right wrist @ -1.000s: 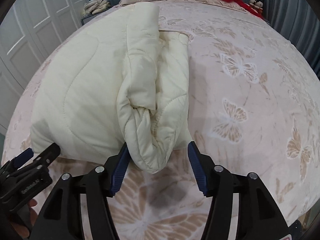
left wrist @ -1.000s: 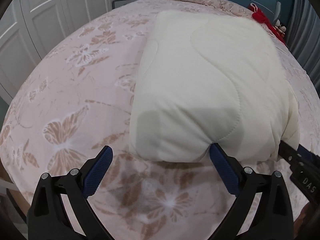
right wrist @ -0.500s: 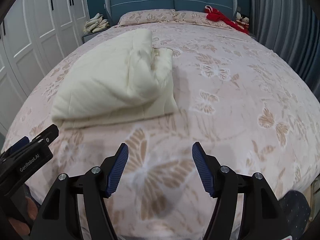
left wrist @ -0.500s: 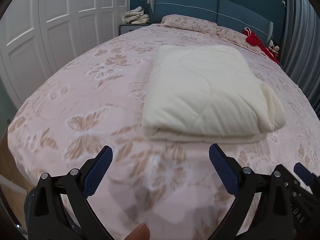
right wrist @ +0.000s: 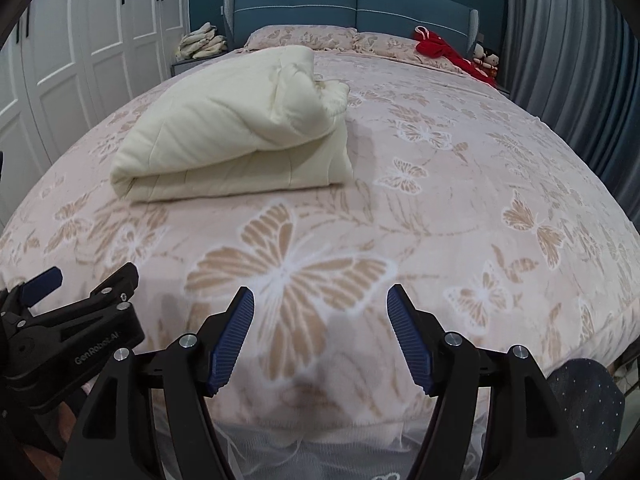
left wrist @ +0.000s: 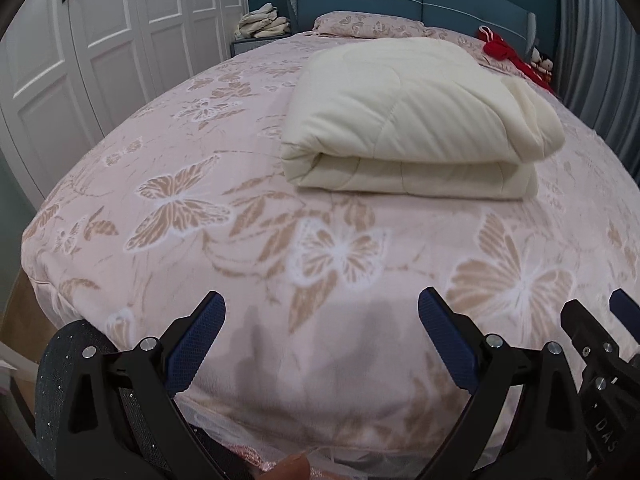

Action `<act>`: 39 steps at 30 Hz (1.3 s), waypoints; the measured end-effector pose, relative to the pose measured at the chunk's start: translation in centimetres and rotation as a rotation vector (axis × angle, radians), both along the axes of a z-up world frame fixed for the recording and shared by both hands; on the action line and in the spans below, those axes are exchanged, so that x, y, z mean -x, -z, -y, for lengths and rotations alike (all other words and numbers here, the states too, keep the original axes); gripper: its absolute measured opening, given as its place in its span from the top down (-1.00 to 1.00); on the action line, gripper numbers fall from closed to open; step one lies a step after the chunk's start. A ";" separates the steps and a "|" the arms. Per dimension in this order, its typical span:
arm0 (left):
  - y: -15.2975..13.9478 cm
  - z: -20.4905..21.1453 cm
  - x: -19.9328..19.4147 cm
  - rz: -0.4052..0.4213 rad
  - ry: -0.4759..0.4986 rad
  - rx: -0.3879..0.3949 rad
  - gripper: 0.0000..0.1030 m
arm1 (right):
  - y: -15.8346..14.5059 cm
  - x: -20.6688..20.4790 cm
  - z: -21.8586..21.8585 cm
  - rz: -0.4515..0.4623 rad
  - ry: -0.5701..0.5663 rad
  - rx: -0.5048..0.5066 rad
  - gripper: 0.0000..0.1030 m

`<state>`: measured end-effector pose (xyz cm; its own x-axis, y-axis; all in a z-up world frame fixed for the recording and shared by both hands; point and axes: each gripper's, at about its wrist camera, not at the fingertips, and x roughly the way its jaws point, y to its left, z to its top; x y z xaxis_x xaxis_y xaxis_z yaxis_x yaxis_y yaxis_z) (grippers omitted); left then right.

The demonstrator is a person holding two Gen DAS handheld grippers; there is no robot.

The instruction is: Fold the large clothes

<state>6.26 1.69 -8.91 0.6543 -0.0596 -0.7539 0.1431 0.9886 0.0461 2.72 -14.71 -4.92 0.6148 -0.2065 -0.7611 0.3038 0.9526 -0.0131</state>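
Observation:
A cream quilted blanket [left wrist: 412,120] lies folded in a thick stack on the pink butterfly-print bed [left wrist: 200,208]. It also shows in the right wrist view [right wrist: 236,140], left of centre. My left gripper [left wrist: 320,312] is open and empty, low over the foot end of the bed, well short of the blanket. My right gripper [right wrist: 320,304] is open and empty too, also over the foot end. The right gripper shows at the lower right edge of the left wrist view [left wrist: 600,320], and the left gripper at the lower left of the right wrist view [right wrist: 80,284].
White wardrobe doors [left wrist: 100,40] line the left side. A blue headboard [right wrist: 352,4] and pillows [right wrist: 300,36] stand at the far end, with red items [right wrist: 440,48] at the far right. Grey curtains [right wrist: 572,60] hang on the right. Folded cloths [right wrist: 200,44] sit on a nightstand.
Both grippers have pulled back from the blanket's near edge towards the foot of the bed and dropped lower. The blanket lies released and folded on the bed.

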 end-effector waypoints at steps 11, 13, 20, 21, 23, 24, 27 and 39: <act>0.5 1.3 1.4 0.038 0.058 -0.046 -0.84 | 0.8 0.7 -0.2 -0.009 0.006 -0.006 -0.30; 0.5 1.4 1.5 0.038 0.057 -0.049 -0.84 | 0.9 0.7 -0.1 -0.010 0.006 -0.007 -0.30; 0.8 1.6 1.6 0.033 0.051 -0.050 -0.84 | 1.1 0.7 -0.2 -0.015 0.006 -0.006 -0.30; 0.9 1.6 1.6 0.031 0.050 -0.051 -0.84 | 1.1 0.7 -0.2 -0.017 0.006 -0.006 -0.30; 1.0 1.6 1.6 0.029 0.050 -0.054 -0.84 | 1.2 0.7 -0.1 -0.019 0.005 -0.005 -0.30; 1.0 1.6 1.6 0.030 0.048 -0.057 -0.84 | 1.3 0.7 0.0 -0.020 0.004 -0.004 -0.30; 1.1 1.7 1.5 0.031 0.048 -0.062 -0.84 | 1.4 0.7 0.0 -0.022 0.004 -0.003 -0.30; 1.1 1.8 1.7 0.032 0.048 -0.066 -0.84 | 1.6 0.7 0.0 -0.024 0.011 -0.006 -0.30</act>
<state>4.55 -0.11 -10.06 0.6760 -0.0426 -0.7357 0.1878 0.9753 0.1160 1.98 -14.72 -6.55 0.5944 -0.2079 -0.7768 0.3135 0.9495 -0.0143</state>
